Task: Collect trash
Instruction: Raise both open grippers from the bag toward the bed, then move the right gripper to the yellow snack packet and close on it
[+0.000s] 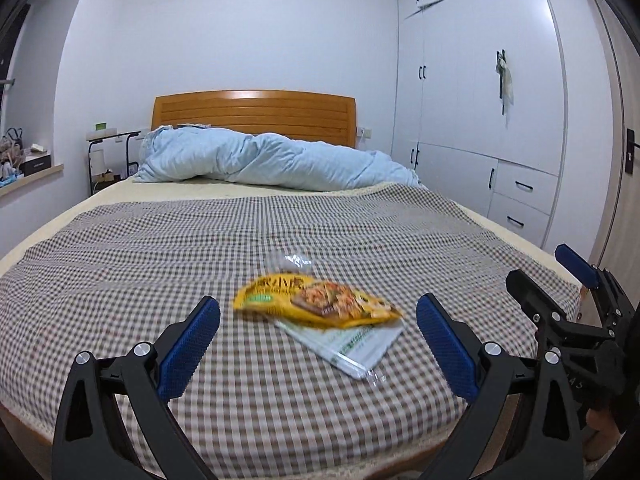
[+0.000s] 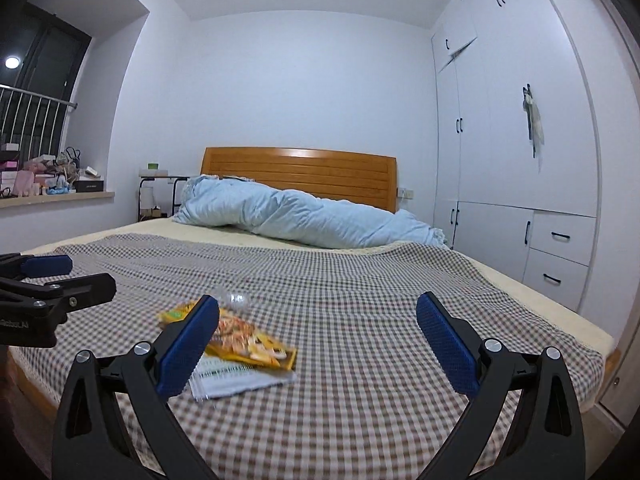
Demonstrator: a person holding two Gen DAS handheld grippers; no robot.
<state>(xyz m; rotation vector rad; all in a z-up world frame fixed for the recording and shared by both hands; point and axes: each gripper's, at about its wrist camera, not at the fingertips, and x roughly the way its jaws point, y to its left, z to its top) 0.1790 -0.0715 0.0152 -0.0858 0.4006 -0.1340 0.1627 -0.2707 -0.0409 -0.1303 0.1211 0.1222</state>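
Trash sits in a small heap on the checked bedspread (image 1: 120, 264): a yellow snack wrapper (image 1: 316, 300) lies over a white packet (image 1: 356, 344), with clear plastic (image 1: 290, 260) just behind the wrapper. Your left hand-held gripper (image 1: 318, 320) and right hand-held gripper (image 2: 318, 320) both gape wide and empty. Come in low and pinch the wrapper's edge, not the cloth.

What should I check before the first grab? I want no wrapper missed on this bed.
1. Left gripper jaws open and empty: ok.
2. Right gripper jaws open and empty: ok.
3. Yellow snack packet unobstructed, lying on the checked bedspread: ok.
4. White wrapper free to lift: not ok, partly under the yellow packet.
5. Clear crumpled plastic located, just behind the packet: ok.
6. Trash bin or bag within reach: cannot tell, none in view.
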